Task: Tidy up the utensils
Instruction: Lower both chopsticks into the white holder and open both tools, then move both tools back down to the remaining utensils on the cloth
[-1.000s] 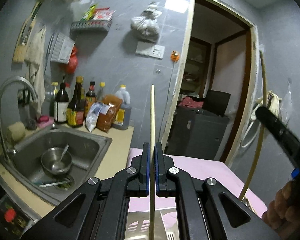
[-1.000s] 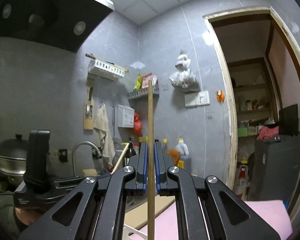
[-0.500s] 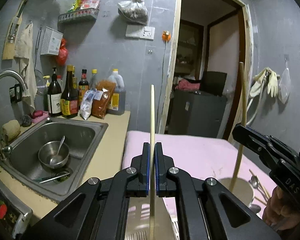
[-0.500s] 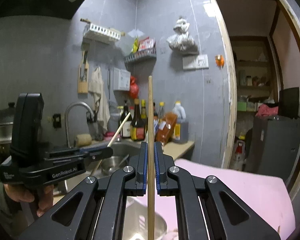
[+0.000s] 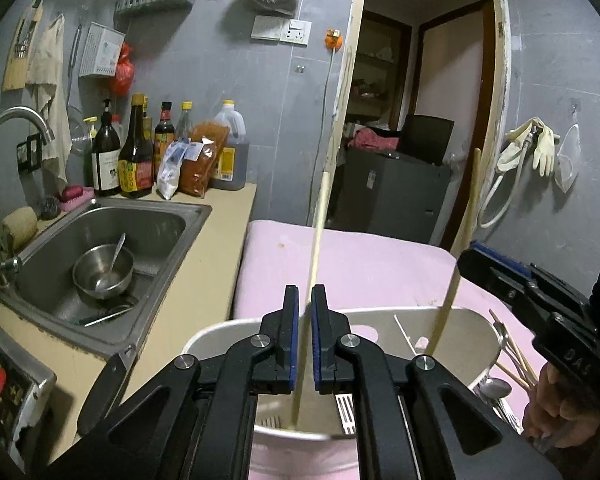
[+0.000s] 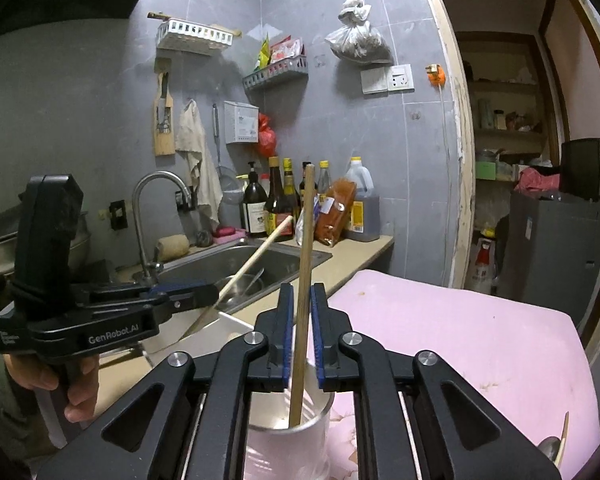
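Observation:
My left gripper (image 5: 305, 334) is open, and a pale chopstick (image 5: 318, 236) leans loose between its pads with its tip down in the white utensil holder (image 5: 228, 326). My right gripper (image 6: 300, 330) is open too. A brown chopstick (image 6: 305, 272) stands free between its pads, its lower end inside the white holder (image 6: 320, 412). The same brown chopstick (image 5: 456, 276) shows in the left wrist view, in the holder's right part. The left gripper (image 6: 204, 294) and pale chopstick (image 6: 256, 258) show in the right wrist view.
The holder stands on a pink mat (image 5: 380, 264). Loose spoons and chopsticks (image 5: 508, 364) lie on the mat at right. A steel sink (image 5: 148, 232) with a bowl and spoon (image 5: 104, 272) is at left, with sauce bottles (image 5: 136, 152) behind it. A doorway (image 5: 412, 128) opens behind.
Both grippers tilted down over the holder and opened. Each chopstick has dropped with its tip into the holder and now leans loose between the pads.

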Action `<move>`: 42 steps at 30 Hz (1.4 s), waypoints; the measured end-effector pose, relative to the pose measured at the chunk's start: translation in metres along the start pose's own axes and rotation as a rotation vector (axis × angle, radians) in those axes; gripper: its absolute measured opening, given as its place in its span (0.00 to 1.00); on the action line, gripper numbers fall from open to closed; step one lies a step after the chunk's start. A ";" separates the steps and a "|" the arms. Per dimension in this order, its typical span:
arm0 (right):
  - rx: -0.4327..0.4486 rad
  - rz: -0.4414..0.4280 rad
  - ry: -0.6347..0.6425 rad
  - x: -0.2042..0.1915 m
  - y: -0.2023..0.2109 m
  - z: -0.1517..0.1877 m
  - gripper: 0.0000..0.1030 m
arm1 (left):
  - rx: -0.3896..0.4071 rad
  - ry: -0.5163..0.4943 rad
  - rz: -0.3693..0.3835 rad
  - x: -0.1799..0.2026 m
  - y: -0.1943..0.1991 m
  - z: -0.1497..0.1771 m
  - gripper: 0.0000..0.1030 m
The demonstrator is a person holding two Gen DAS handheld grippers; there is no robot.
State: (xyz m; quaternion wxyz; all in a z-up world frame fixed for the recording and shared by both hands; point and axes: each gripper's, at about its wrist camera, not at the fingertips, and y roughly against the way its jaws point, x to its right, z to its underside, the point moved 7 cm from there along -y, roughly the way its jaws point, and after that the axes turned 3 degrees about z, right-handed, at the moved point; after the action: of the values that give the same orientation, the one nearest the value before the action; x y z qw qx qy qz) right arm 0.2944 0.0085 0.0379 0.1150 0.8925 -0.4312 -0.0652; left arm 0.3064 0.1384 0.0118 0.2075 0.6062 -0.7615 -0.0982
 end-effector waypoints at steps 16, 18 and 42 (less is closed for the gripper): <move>0.191 0.118 -0.022 0.026 0.069 -0.034 0.72 | 0.189 0.094 0.035 0.035 0.047 -0.031 0.60; 0.216 0.149 -0.020 0.033 0.081 -0.039 0.79 | 0.225 0.094 0.031 0.043 0.054 -0.038 0.68; 0.102 0.446 -0.044 0.155 0.162 0.011 1.00 | 0.118 -0.041 0.160 0.177 0.010 -0.010 0.94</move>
State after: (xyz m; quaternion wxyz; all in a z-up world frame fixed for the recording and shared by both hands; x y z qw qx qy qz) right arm 0.2654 -0.2125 0.0673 0.0719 0.7780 -0.6231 -0.0357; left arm 0.2704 -0.0283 0.0596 0.1628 0.5525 -0.8160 -0.0487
